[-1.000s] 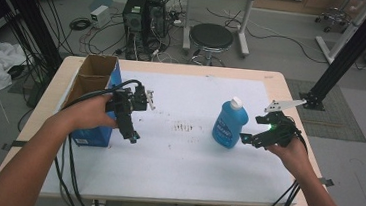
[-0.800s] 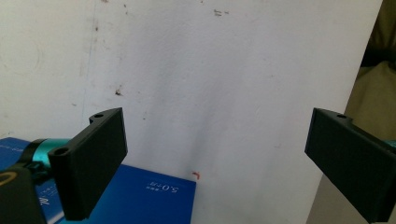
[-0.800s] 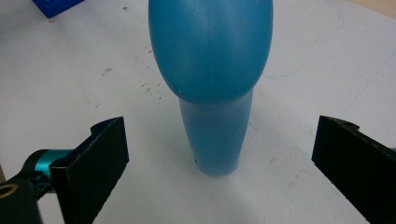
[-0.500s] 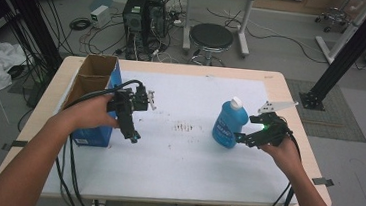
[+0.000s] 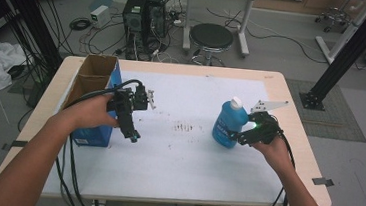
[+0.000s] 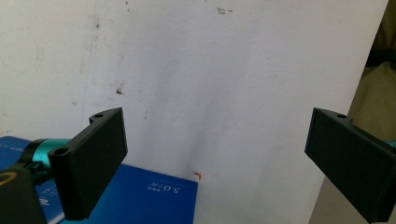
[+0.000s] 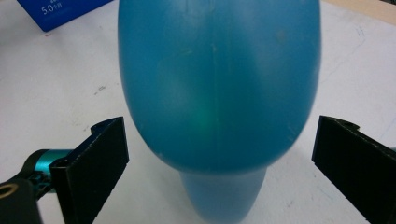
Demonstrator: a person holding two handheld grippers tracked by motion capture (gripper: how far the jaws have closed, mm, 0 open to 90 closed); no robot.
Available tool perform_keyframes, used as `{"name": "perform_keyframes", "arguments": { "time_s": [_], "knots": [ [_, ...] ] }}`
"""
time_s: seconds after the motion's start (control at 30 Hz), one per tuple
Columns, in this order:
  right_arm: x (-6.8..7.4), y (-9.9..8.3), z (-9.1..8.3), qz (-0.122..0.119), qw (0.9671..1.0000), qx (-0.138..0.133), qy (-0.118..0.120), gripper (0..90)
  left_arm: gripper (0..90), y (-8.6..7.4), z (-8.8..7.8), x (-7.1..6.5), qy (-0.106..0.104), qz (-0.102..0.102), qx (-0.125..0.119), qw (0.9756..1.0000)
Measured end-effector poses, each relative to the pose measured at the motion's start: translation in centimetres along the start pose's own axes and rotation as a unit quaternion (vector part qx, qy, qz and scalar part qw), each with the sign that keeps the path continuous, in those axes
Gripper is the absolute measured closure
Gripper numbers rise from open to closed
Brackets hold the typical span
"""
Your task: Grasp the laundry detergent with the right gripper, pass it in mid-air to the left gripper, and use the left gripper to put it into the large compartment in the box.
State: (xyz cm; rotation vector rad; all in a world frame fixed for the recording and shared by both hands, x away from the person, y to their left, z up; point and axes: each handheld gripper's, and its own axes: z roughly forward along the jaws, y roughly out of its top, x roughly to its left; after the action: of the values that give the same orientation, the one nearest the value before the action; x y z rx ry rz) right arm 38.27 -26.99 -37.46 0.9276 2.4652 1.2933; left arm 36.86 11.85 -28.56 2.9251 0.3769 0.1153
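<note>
Your right hand-held gripper (image 5: 235,136) has closed in on the blue bottle (image 5: 228,123) over the last second: a moment ago it sat apart from the bottle's right side, and now its tips reach the lower body. In the right gripper view the bottle (image 7: 219,84) stands between the two black jaws, which are spread wide with a gap on each side, so you have the bottle bracketed but not yet gripped. That puts you, as I judge it, at the end of the approach, and closing the jaws is what comes next. The bottle stands upright on the white surface (image 5: 186,158), right of centre, its long axis vertical and its white cap (image 5: 236,102) pointing straight up; in the right gripper view that axis looks inverted, the narrow end showing at the bottom, because the camera is turned with your hand. Your left hand-held gripper (image 5: 133,135) has not shifted; it hangs beside the blue cardboard box (image 5: 93,135) at the left edge of the surface, jaws wide apart and holding nothing, pointing down at bare surface with the box's printed side (image 6: 140,196) below.
</note>
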Motion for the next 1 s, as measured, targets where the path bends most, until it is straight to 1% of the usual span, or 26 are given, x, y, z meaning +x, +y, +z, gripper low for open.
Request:
{"name": "perform_keyframes", "arguments": {
  "time_s": [0.13, 0.33, 0.73, 0.83, 0.93, 0.97, 1.0],
  "knots": [
    [0.1, -0.2, 0.6, 0.006, 0.9999, -0.010, 0.004, 2.7, 5.7, 0.0, 0.1, 0.1, -0.001, 0.000, 0.000, 1.0000],
    [0.2, -0.3, 1.1, 0.003, 0.9996, -0.028, 0.001, 2.8, 5.7, 0.0, 0.0, 0.0, 0.000, -0.002, -0.001, 1.0000],
    [0.2, -1.0, 2.2, 0.011, 0.9989, -0.046, -0.002, 2.9, 5.7, 0.0, 0.2, 0.1, -0.002, -0.002, 0.001, 1.0000],
    [0.2, -1.0, 2.3, 0.010, 0.9985, -0.054, -0.002, 4.3, 5.7, 0.0, 0.2, 0.1, -0.002, -0.001, 0.001, 1.0000],
    [0.2, -1.0, 2.4, 0.011, 0.9984, -0.056, -0.002, 5.4, 5.7, -0.1, 0.1, 0.1, -0.002, -0.002, 0.001, 1.0000],
    [0.2, -1.0, 2.5, 0.010, 0.9983, -0.057, -0.001, 6.7, 5.7, -0.1, 0.2, 0.1, -0.002, -0.002, 0.001, 1.0000],
    [0.2, -1.1, 2.5, 0.010, 0.9982, -0.059, -0.002, 11.2, 5.7, -0.1, 0.2, 0.1, -0.001, -0.002, 0.001, 1.0000]
  ]
}}
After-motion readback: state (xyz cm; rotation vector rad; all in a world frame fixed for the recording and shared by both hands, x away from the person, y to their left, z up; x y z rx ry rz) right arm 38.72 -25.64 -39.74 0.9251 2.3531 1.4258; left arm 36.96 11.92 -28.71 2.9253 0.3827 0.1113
